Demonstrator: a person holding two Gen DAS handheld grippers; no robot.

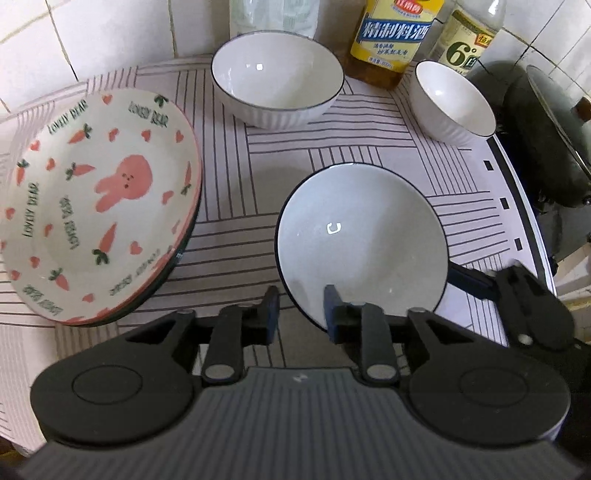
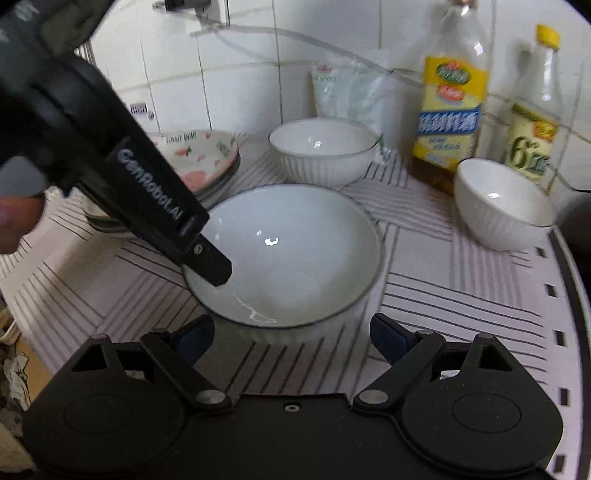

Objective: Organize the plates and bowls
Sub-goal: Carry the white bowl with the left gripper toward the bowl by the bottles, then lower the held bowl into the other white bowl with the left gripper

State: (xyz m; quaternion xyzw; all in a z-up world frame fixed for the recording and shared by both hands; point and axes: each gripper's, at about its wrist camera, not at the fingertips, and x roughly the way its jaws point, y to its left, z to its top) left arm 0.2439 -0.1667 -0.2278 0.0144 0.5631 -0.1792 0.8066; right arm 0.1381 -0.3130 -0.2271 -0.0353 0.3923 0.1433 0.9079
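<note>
A wide white bowl (image 1: 362, 236) with a dark rim rests on the striped mat (image 1: 229, 177). My left gripper (image 1: 301, 314) straddles its near-left rim, one finger inside and one outside, with a gap showing, so it is open. In the right wrist view the same bowl (image 2: 295, 251) lies just ahead of my right gripper (image 2: 291, 338), whose fingers stand wide open on either side of the bowl's near edge without touching it. A stack of bunny-and-carrot plates (image 1: 99, 206) sits to the left. A large ribbed white bowl (image 1: 277, 77) and a small white bowl (image 1: 450, 99) stand farther back.
Two bottles, one yellow-labelled (image 1: 391, 37) and one clear (image 1: 469, 33), and a plastic bag (image 2: 347, 88) stand against the tiled wall. A dark wok with a lid (image 1: 546, 136) sits off the mat's right edge. A person's hand (image 2: 14, 221) holds the left gripper.
</note>
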